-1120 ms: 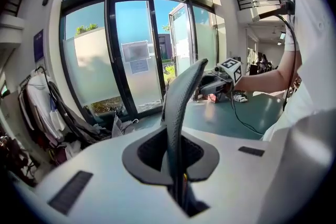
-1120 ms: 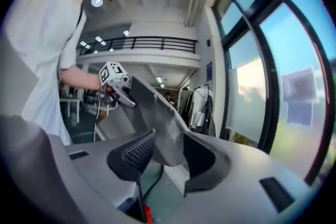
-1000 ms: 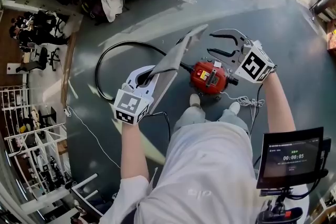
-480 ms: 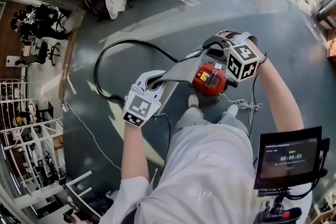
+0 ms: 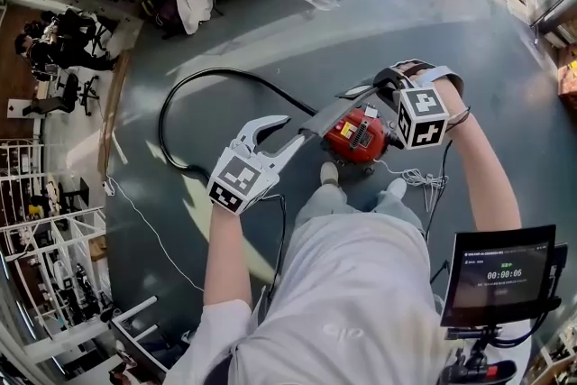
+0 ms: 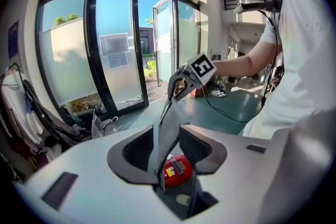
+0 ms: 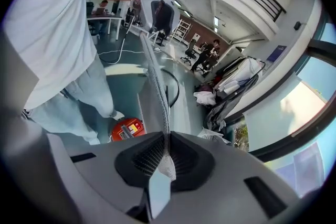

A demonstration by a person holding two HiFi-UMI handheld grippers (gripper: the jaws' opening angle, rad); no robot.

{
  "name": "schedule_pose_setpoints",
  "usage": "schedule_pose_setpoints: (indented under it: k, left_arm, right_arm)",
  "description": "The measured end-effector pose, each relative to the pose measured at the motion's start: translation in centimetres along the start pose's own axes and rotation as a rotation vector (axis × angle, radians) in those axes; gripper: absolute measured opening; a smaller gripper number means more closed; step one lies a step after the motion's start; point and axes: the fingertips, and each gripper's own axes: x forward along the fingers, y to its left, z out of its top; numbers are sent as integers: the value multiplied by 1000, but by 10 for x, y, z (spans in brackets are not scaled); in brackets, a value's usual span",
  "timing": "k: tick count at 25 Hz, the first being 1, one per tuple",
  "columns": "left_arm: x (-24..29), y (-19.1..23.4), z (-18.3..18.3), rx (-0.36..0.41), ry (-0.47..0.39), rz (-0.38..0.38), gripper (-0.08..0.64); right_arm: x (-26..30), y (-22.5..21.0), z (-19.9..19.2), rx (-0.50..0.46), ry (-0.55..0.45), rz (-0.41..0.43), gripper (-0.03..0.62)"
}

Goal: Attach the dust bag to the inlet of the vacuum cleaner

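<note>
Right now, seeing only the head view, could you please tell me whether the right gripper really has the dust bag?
Observer: Yes. In the right gripper view, the right gripper has just been closing, and its pads pinch the edge of the dust bag.
Operator: Thank you. And the left one?
Observer: The left gripper has just been opening. The bag runs between its jaws, with a gap beside it.
Operator: Can that view see the vacuum?
Observer: Yes, the red vacuum cleaner shows below that gap.
</note>
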Motion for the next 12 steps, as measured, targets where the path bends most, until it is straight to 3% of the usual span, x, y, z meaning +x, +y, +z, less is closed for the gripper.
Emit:
schedule_pose_setpoints:
  k: [2, 6, 9, 12]
  left_arm:
    - [12, -5, 13, 41, -11, -18, 149]
    - [61, -25, 16, 210, 72, -51, 149]
    - [96, -42, 21, 210, 78, -117, 159]
    - [120, -52, 23, 226, 111, -107, 184]
  right_arm:
    - [-1, 3, -3, -17, 61, -12, 37]
    - [-4, 8, 3, -68, 113, -37, 37]
    - [-9, 14, 11, -56, 90, -27, 37]
    - [-20, 27, 19, -32, 32, 8, 36]
